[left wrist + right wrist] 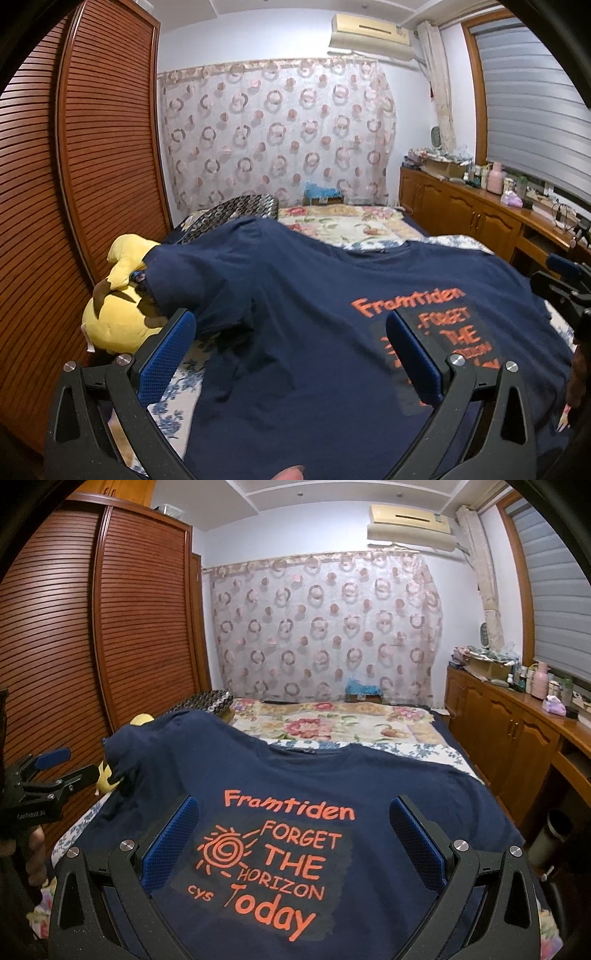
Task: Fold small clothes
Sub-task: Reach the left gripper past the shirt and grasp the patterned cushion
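A navy T-shirt with orange lettering lies spread print-up on the bed, collar at the far end. Its left sleeve is draped over a yellow plush toy. My left gripper hovers open over the shirt's left half, with nothing between its blue pads. My right gripper is open above the printed chest, its fingers either side of the print. In the right wrist view the left gripper shows at the shirt's left edge, beside the plush toy.
A louvred wooden wardrobe runs close along the bed's left side. A wooden cabinet with bottles and clutter lines the right. A floral bedcover and a dark patterned pillow lie beyond the collar. A hand holds the left gripper.
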{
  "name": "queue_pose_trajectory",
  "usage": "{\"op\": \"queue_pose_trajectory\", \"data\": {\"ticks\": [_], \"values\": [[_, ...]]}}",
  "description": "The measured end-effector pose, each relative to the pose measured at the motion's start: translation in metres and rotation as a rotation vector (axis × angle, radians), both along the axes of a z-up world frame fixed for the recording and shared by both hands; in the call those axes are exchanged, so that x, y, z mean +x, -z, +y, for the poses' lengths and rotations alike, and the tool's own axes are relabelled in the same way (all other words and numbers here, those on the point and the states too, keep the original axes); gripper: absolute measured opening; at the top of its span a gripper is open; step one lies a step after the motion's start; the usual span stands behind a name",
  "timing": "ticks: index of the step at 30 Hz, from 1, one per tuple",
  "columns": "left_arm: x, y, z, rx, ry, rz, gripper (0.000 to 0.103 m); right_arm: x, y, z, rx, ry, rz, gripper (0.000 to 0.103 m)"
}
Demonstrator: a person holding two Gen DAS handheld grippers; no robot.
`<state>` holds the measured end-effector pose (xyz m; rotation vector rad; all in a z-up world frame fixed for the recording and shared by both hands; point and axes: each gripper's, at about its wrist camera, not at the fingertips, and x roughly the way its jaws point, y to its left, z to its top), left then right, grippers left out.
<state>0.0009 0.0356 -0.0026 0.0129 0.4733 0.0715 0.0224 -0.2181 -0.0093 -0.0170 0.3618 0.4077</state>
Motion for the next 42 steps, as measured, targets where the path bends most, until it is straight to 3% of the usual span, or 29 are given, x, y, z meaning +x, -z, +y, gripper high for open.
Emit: {"op": "queue_pose_trajectory", "data": {"ticks": [21,27,32,37,42], "values": [[0.034,0.013,0.106,-0.017,0.011,0.091,0.103,0.051,0.003,0.033,-0.053,-0.203,0.082,0.103],[0.064,0.012,0.135,-0.092,0.030,0.127,0.087,0.065,0.002,0.037,-0.058,-0.260,0.094,0.103],[0.092,0.016,0.160,-0.163,0.008,0.167,0.063,0.077,0.005,0.040,-0.066,-0.301,0.100,0.103],[0.111,0.026,0.172,-0.172,-0.004,0.212,0.044,0.081,0.010,0.038,-0.059,-0.328,0.102,0.103],[0.127,0.035,0.177,-0.160,-0.024,0.270,0.042,0.081,0.018,0.033,-0.039,-0.341,0.121,0.103]]}}
